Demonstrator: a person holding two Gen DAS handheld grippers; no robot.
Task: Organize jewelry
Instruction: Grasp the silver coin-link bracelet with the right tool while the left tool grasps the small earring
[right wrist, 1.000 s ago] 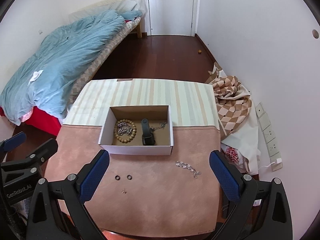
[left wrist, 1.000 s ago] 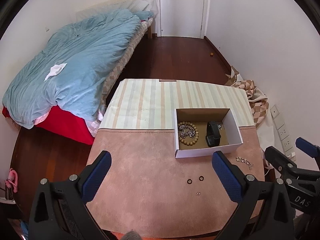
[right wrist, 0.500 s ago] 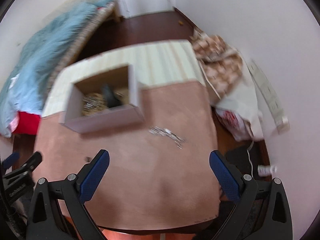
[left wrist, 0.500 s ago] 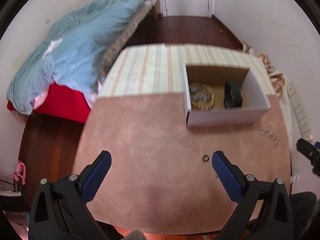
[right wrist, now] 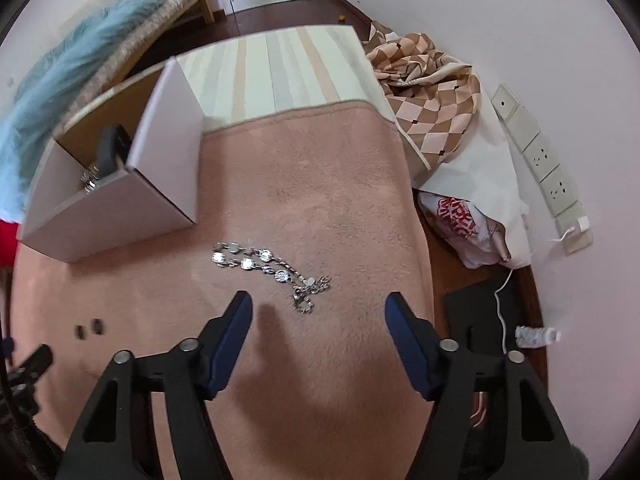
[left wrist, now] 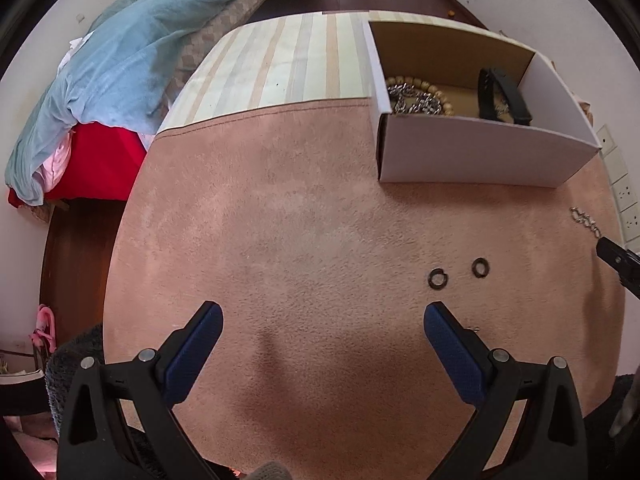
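Between the spread jaws of the right gripper [right wrist: 319,312], just ahead of their tips, lies the silver disc-link chain bracelet [right wrist: 269,267] on the pink plush desk [right wrist: 320,200]. The left gripper [left wrist: 323,322] hangs wide and empty, two small dark metal rings [left wrist: 459,273] off beside its right jaw. Farther out, the white cardboard box [left wrist: 472,156] already holds a wooden bead bracelet [left wrist: 416,85], a chunky silver chain [left wrist: 412,101] and a black watch [left wrist: 503,96]; I judge the task partly done, with the bracelet and rings left
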